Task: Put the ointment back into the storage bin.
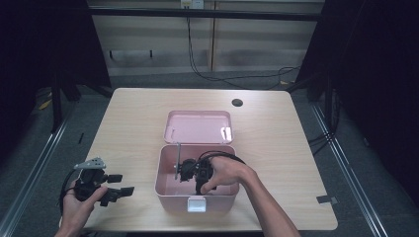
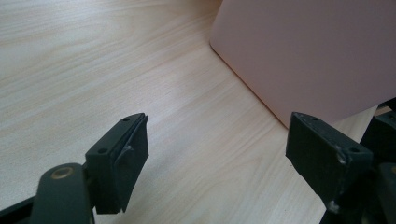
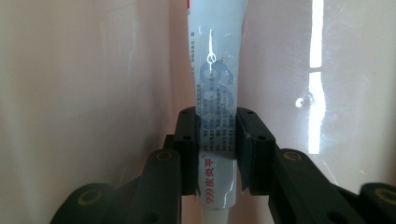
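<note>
Nearest to the person, at the near left of the desk [image 1: 128, 106], the left tool [image 1: 121, 184] rests just above the wood with its jaws wide and nothing between them. In the left gripper view it points across bare wood at the outside wall of the pink box [image 2: 308, 51], which lies just to its right. A little farther in, near the middle of the desk, the right tool [image 3: 217, 140] is down inside the open pink box [image 1: 165, 185], with the person's right hand [image 1: 225, 173] over it. Its jaws are pinched narrow on a white tube [image 3: 215, 93]. The tube runs straight out ahead of the tool, its long side in line with the jaws, and points at the pink wall of the box. So the right hand has the tube, and the left hand is well apart from it, outside the box. Big blue "999" is printed along the tube, and below it "999" in red with red Chinese writing. The smaller print is too tiny to read. Farther back, the pink lid [image 1: 198, 126] lies open and flat behind the box. I think the next move is to set the tube down in the box.
</note>
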Action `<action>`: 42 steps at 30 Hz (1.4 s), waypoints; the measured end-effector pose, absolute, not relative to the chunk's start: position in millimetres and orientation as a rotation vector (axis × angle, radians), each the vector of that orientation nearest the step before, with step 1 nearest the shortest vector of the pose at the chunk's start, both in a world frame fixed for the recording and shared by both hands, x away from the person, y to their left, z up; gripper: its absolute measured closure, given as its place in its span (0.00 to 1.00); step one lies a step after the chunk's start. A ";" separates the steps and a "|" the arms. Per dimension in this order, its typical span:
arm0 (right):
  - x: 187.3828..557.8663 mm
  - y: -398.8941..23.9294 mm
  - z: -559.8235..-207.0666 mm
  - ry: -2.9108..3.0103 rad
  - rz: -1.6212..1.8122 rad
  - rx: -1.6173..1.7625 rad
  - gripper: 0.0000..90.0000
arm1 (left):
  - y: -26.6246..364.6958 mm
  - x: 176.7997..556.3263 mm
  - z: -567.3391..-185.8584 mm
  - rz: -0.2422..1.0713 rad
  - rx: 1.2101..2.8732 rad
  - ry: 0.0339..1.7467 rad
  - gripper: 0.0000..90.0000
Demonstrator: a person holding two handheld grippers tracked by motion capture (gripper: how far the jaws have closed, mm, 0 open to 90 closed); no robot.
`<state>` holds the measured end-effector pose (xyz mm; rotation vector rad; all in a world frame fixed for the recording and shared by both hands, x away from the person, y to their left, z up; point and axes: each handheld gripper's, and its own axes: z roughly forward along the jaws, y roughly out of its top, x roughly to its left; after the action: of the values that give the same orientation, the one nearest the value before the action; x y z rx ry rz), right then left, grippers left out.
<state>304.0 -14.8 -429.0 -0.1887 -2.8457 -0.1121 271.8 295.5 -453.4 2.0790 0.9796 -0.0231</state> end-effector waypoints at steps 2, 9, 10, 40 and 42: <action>303.4 -14.6 -431.4 -2.839 -0.109 -0.181 0.80 | 295.4 271.8 -453.4 -0.025 2.079 0.981 0.23; 302.9 -12.8 -435.8 -2.831 -0.094 -0.182 0.80 | 295.3 271.9 -453.5 -0.023 2.079 0.982 0.23; 303.4 -12.3 -435.9 -2.834 -0.077 -0.173 0.80 | 295.4 271.9 -453.5 -0.023 2.080 0.981 0.23; 302.6 -9.6 -446.2 -2.821 -0.030 -0.145 0.77 | 296.3 271.8 -452.9 -0.015 2.069 0.985 0.23; 302.8 -10.1 -445.6 -2.823 -0.043 -0.147 0.76 | 296.1 271.7 -453.0 -0.016 2.069 0.985 0.23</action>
<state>302.8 -10.1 -445.6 -0.1470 -2.8233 -0.0432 271.7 296.1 -453.0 2.0690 0.9845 -0.0164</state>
